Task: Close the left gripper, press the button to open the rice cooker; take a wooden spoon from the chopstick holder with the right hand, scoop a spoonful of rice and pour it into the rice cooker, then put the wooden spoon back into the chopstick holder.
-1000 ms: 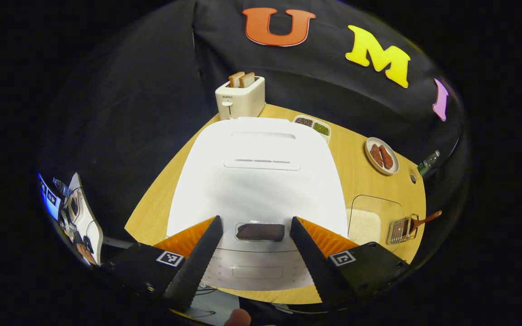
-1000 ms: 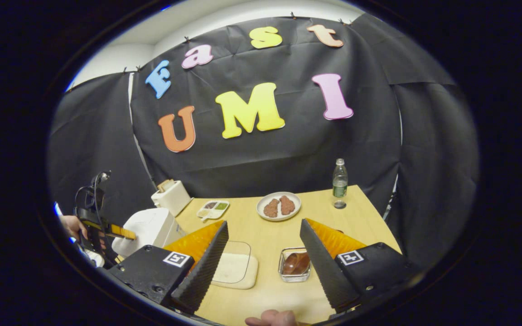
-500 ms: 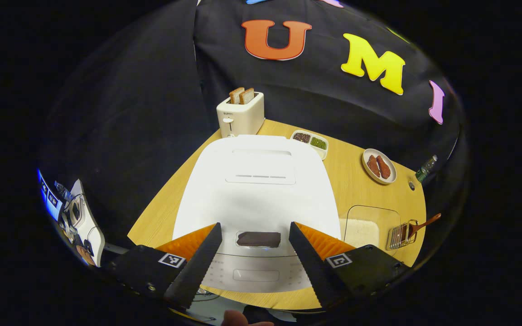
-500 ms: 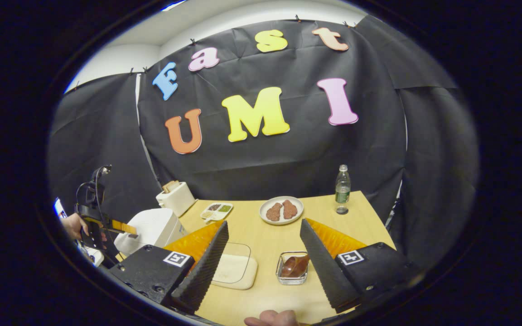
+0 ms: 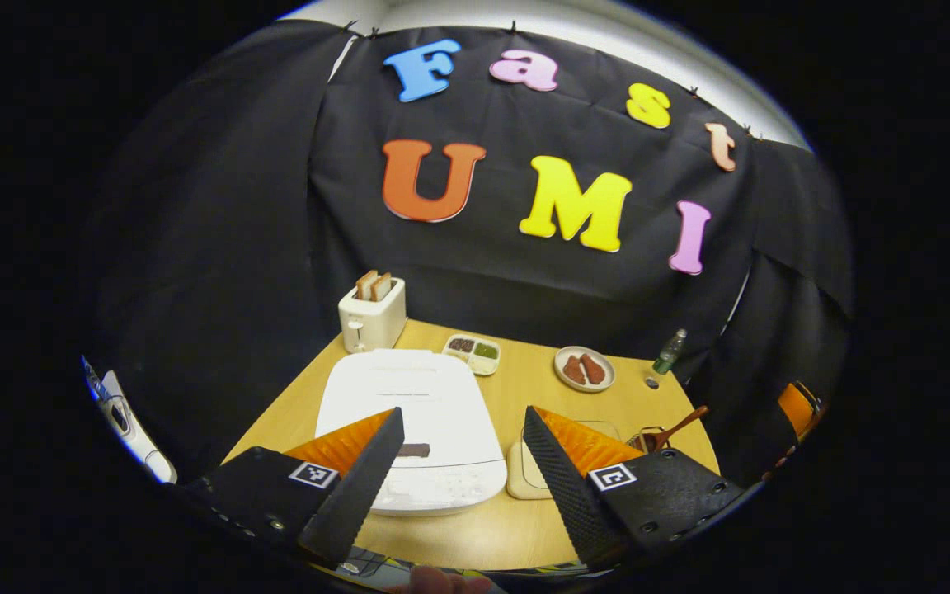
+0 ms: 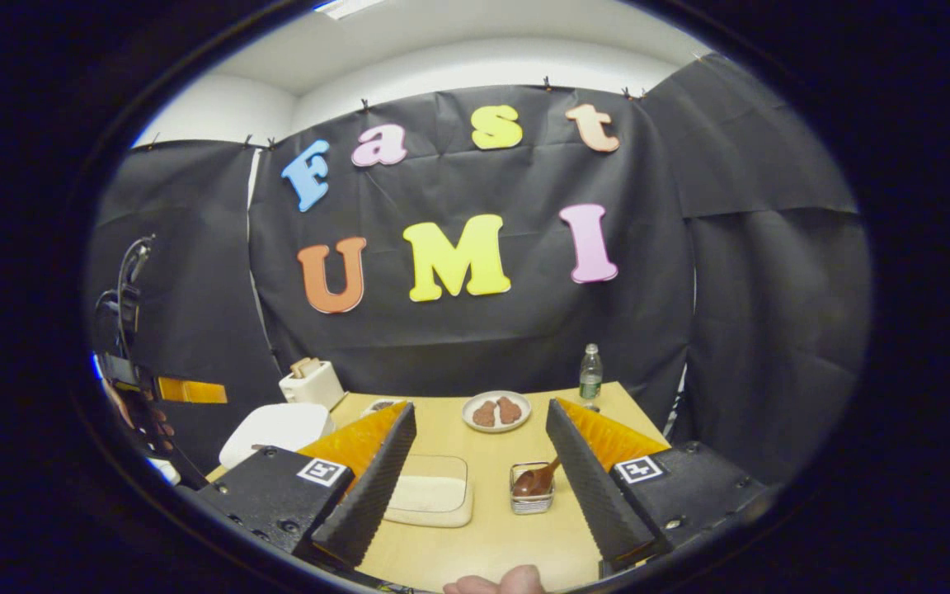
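Note:
The white rice cooker (image 5: 409,412) stands on the wooden table (image 5: 475,528) with its lid down and a dark button (image 5: 414,450) at its front. My left gripper (image 5: 462,410) hovers open above and in front of it, holding nothing. To the cooker's right lies a flat tray of rice (image 5: 524,477). Beyond that a wire chopstick holder (image 5: 650,441) holds the wooden spoon (image 5: 681,421). My right gripper (image 6: 480,406) is open and empty, well back from the holder (image 6: 531,495) and spoon (image 6: 536,481). The rice tray (image 6: 430,495) and cooker (image 6: 277,425) sit to its left.
A toaster (image 5: 372,318) with bread, a divided dish (image 5: 472,353), a plate (image 5: 584,369) of brown food and a bottle (image 5: 670,351) line the table's far side. In the right gripper view a hand (image 6: 133,412) holds the left gripper (image 6: 186,390) at the far left.
Both grippers have drawn back and up from the table, so everything looks smaller. The left gripper has moved away from the cooker's button. The lid stays down and both grippers stay open.

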